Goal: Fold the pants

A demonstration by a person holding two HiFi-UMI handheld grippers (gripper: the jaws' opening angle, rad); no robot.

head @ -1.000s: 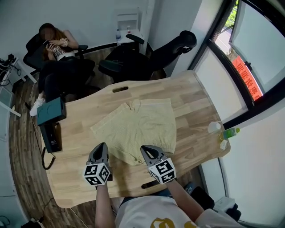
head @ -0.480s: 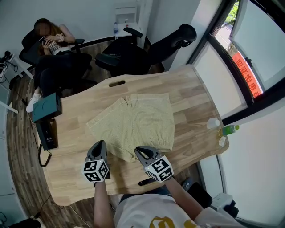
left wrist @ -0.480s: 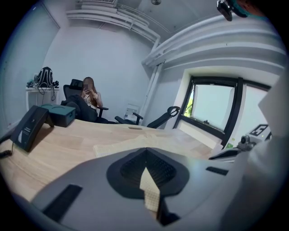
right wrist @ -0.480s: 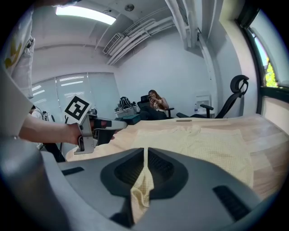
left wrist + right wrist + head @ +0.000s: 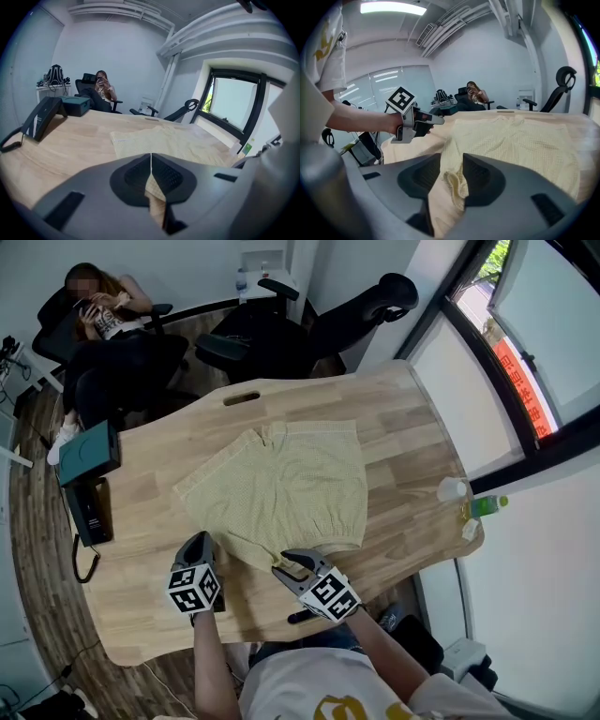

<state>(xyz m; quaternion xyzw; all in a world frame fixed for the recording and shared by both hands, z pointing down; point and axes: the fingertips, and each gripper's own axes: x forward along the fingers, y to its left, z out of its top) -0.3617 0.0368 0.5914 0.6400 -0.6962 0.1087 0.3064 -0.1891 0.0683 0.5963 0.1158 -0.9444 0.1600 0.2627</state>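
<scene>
Pants (image 5: 281,484) lie flat mid-counter (image 5: 403,427), hems toward near edge. Left gripper (image 5: 201,540) clamped on hem; right gripper (image 5: 285,568) jaws opening, hem bunch loose between. Soft, light, floppy: likely best grabbed at hem or waistband corners.

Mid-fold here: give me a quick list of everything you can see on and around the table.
pants: one, pale yellow, spread flat mid-table
table: one, light wood
box: one, dark teal, at the table's left edge
phone: one, black with a cord, just nearer than the box
cup: one, white, at the table's right edge
bottle: one, green, beside the cup
chairs: two empty, black, beyond the far edge
person: one, seated in the far left corner
left gripper: one, grey, shut on the pants' near hem
right gripper: one, grey, jaws opening with the hem between them
</scene>
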